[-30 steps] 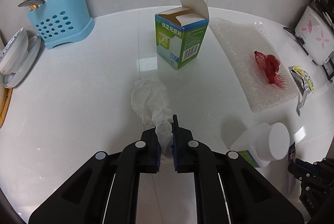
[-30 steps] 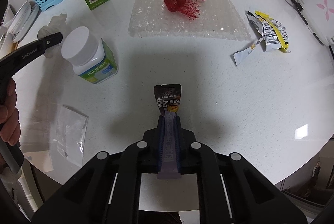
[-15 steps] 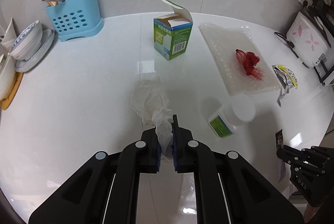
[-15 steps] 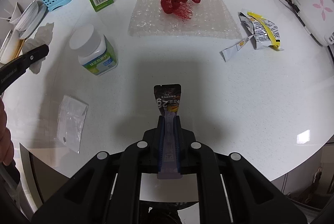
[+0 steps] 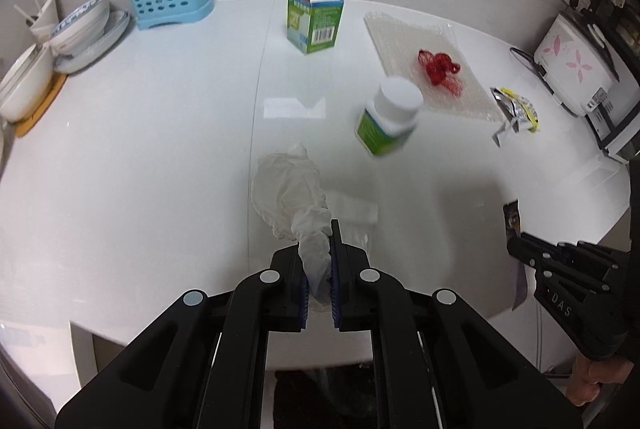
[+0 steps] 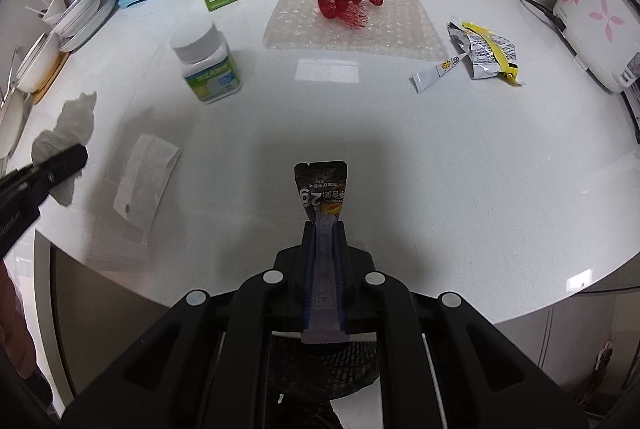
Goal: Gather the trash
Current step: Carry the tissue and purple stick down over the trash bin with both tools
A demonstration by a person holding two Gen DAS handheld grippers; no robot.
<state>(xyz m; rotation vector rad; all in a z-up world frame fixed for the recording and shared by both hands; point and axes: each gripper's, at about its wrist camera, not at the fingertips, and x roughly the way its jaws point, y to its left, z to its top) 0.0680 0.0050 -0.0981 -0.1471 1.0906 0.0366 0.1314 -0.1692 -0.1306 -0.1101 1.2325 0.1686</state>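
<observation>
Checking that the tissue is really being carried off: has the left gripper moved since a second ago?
Yes. The left gripper, shut on the crumpled white tissue, has pulled back from the green-and-white carton toward the round white table's near edge.

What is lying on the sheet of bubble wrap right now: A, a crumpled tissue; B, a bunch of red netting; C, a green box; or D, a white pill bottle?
B: the red netting lies on the bubble wrap; the other three are elsewhere.

Both tools point steeply down, L tool (image 5: 319,261) & R tool (image 6: 325,253) clamped tight.
</observation>
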